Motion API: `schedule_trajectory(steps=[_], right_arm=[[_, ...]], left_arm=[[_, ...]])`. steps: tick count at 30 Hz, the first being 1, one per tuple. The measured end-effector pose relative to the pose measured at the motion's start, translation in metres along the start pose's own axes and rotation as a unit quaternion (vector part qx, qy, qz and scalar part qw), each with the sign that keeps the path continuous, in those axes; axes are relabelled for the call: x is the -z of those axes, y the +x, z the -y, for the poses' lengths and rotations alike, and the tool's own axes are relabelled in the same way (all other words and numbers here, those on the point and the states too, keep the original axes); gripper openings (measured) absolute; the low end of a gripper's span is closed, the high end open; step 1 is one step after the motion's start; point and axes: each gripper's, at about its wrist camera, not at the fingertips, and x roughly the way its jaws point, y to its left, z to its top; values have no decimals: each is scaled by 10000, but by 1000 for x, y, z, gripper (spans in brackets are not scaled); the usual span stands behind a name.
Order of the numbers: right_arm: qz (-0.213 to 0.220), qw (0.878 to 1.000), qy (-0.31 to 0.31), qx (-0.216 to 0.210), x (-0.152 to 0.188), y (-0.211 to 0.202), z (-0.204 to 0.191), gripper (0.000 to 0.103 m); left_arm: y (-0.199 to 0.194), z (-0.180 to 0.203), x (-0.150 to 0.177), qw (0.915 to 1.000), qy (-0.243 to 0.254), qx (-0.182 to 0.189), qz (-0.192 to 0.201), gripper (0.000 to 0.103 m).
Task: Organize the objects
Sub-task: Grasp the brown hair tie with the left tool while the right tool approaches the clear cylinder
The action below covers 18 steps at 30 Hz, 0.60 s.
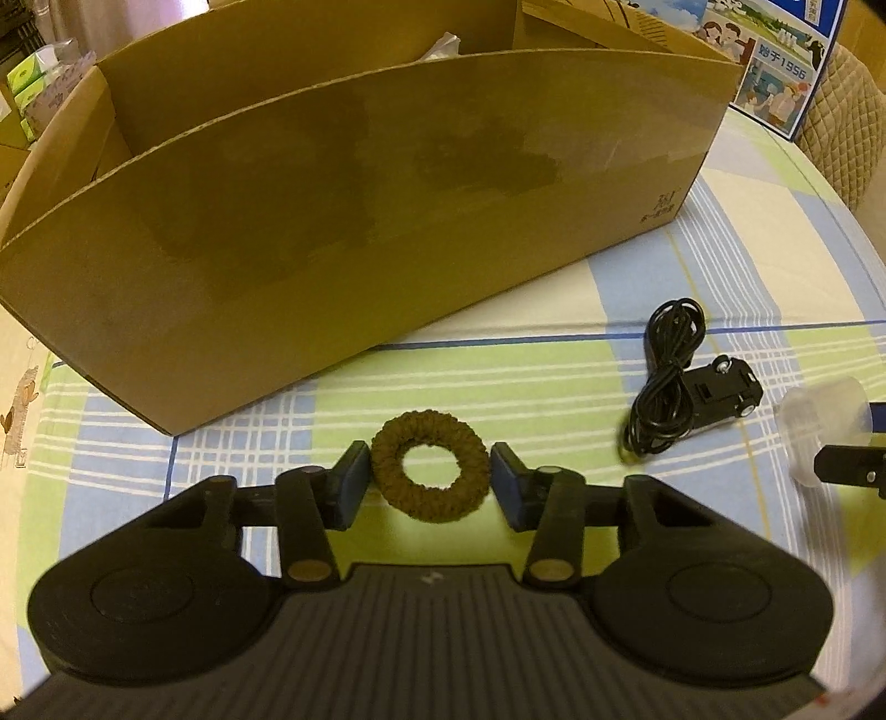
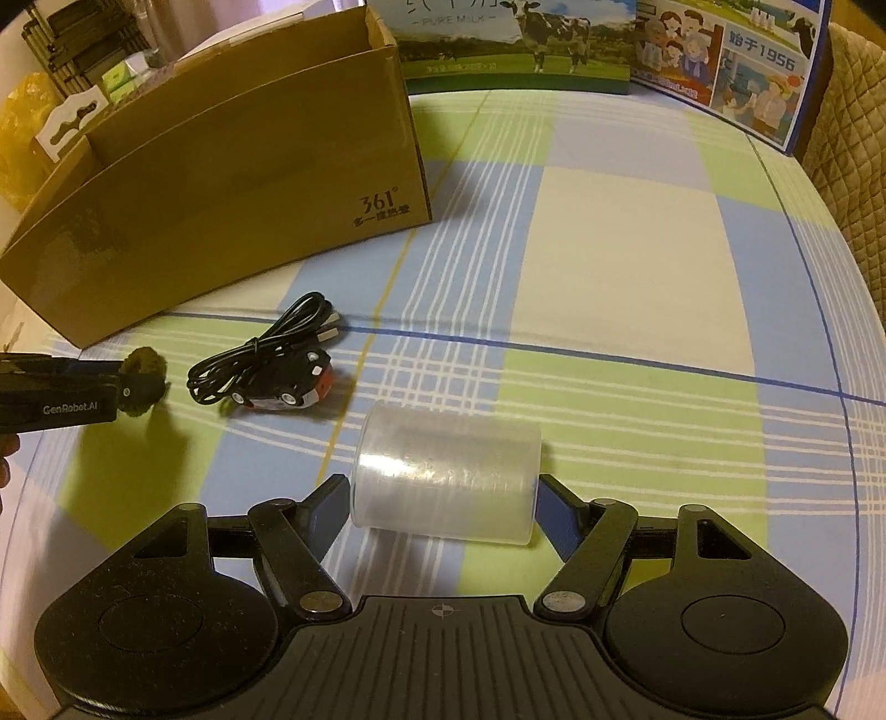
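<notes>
Left tongs (image 1: 431,481) straddle a brown hair tie (image 1: 430,473) on the table (image 1: 498,382), pads just apart from it; right tongs (image 2: 443,504) bracket a clear cup (image 2: 446,473) lying sideways — close each squarely, gently, before lifting toward the cardboard box (image 1: 354,221).

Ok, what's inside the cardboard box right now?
The cardboard box is open-topped. Over its rim only a bit of crumpled clear plastic shows. Its front wall hides the floor and anything lower.

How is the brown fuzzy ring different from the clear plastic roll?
The brown hair tie is opaque and fuzzy; the clear roll is see-through and smooth. The hair tie lies flat, hole upward, while the roll lies on its side. Both rest on the checked tablecloth, each framed between a gripper's fingers.
</notes>
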Motion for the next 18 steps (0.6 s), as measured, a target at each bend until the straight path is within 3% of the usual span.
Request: schedule_trajectory(steps=[4,18], right_arm=[[6,10000,-43,-43,1,-2,-3,69],[157,9994,-219,-221,3,-20,-16,69]], left_arm=[[-2,3,2,10000,23,44,-28,23],[-25,0,29,9998,-113,92,-123,18]])
